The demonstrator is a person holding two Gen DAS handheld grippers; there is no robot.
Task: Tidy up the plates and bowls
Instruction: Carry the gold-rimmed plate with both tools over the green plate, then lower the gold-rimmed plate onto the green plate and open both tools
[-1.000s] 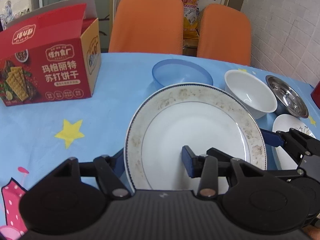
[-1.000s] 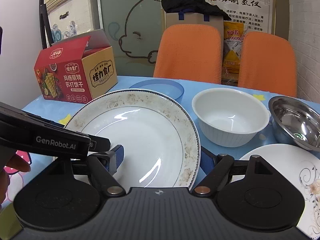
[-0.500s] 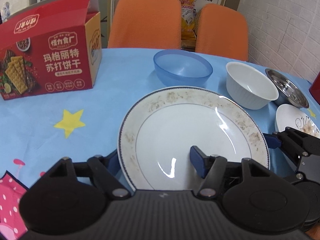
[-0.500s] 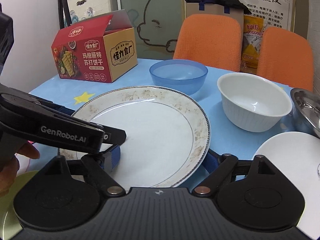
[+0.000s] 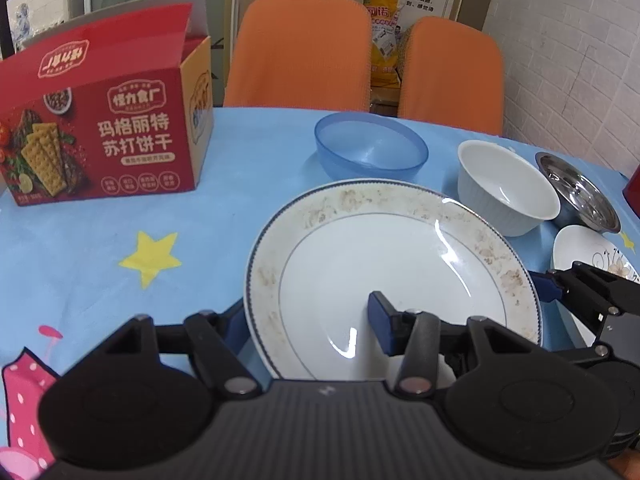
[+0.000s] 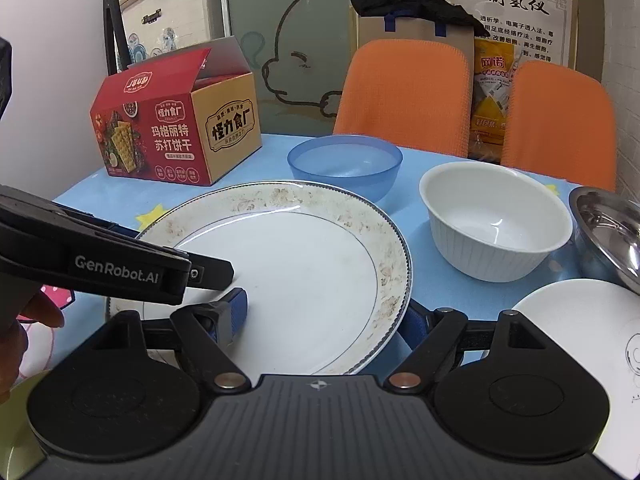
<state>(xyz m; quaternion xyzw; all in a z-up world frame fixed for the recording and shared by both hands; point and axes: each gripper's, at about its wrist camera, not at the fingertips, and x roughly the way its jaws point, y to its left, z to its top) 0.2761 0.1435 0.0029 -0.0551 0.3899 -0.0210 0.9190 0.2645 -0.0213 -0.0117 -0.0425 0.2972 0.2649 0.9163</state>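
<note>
White plate gripped by both claws, left claw, right claw, blue bowl empty.

Red cracker box, upper left of left wrist view: white text "玛格丽特 苏打饼干", badge "怪力食厂". Its tan side panel repeats "怪力食厂" in right wrist view. Left gripper body, left of frame: "GenRobot.AI". Wall poster, upper right: large characters, only partly legible.
</note>
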